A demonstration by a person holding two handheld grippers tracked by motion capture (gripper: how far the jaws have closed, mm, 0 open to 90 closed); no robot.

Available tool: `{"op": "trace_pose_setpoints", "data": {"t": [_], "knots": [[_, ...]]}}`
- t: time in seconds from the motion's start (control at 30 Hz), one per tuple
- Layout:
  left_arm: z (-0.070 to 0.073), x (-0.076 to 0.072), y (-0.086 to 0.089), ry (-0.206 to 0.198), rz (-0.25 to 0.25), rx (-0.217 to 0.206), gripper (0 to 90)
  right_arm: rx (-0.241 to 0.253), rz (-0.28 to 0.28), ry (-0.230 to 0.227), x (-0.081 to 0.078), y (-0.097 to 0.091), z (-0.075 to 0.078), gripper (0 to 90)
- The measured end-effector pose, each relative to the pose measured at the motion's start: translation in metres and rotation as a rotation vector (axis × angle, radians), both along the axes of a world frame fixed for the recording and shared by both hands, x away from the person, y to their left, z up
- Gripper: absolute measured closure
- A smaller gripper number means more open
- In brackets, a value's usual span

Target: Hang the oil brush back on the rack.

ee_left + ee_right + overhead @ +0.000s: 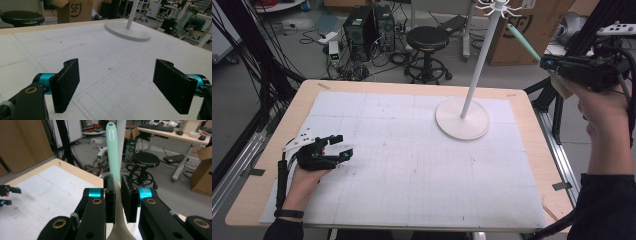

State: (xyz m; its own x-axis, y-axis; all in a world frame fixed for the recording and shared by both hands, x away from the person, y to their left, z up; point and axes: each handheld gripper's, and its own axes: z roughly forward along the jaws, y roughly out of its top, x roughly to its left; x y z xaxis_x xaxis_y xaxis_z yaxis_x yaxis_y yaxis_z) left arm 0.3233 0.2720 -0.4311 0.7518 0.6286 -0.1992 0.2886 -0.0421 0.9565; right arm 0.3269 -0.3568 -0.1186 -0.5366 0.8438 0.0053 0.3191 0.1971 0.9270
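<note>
A white stand (pixel 479 65) with a round base (pixel 462 120) and a ring of hooks (pixel 499 6) at its top rises from the far right of the mat. My right gripper (pixel 548 63) hovers high to the right of the pole, shut on a utensil with a mint-green handle (pixel 523 42) that points toward the hooks. In the right gripper view the jaws (pixel 118 180) pinch the utensil's cream neck, and the green handle (pixel 112 150) stands up in front of the pole (pixel 121 130). My left gripper (pixel 341 146) rests open on the mat at the near left, nothing between its pads (pixel 67 82).
A white gridded mat (pixel 412 160) covers the wooden table. The stand's base (pixel 127 31) lies ahead of the left gripper. Behind the table are a black stool (pixel 427 40), computer towers (pixel 367 27), cables and a cardboard box (pixel 532 25). Black frame posts flank the table.
</note>
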Motion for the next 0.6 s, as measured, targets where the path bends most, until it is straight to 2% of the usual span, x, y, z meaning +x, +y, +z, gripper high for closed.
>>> {"op": "trace_pose_setpoints", "data": {"t": [0.5, 0.6], "knots": [[-0.0004, -0.0001, -0.0005, 0.002, -0.009, 0.002, 21.9, 0.006, -0.005, -0.021, 0.0022, 0.0084, 0.009, 82.7], [0.0001, -0.0001, 0.0001, -0.002, -0.01, 0.003, 22.0, -0.005, -0.004, -0.02, 0.0038, 0.0103, 0.0101, 82.7]]}}
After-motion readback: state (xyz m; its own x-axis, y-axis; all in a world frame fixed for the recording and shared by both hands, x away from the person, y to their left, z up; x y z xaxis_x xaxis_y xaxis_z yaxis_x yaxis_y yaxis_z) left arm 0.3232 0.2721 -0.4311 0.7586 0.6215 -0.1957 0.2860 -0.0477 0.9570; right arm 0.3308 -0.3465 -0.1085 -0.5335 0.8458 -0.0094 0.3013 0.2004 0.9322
